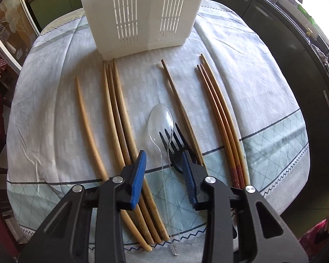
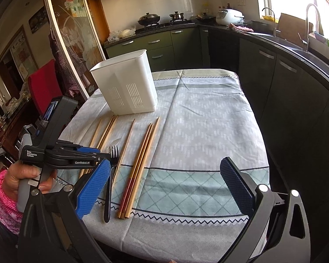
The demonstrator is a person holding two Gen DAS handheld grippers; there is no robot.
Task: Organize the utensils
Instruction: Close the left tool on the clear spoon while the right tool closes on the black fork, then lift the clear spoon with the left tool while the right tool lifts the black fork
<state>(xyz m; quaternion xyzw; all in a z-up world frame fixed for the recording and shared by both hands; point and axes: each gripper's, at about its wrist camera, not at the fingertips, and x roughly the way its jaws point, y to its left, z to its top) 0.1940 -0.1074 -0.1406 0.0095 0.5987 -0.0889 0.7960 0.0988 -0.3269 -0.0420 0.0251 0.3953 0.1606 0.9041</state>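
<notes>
Left gripper (image 1: pixel 164 164) is open, jaws straddling the clear plastic spoon (image 1: pixel 161 120) w/ handle running straight back btwn them. Right gripper (image 2: pixel 164 184) is open too, empty, further off.

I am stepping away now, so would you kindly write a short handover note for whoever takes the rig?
Left hand-held gripper: open, empty, low over the clear spoon and black fork.
Right hand-held gripper: open, empty, to the right of the utensils.
Chopsticks lie in groups on the tablecloth, in front of the white holder.
Done: apparently nothing.
Left: everything still on the cloth.
</notes>
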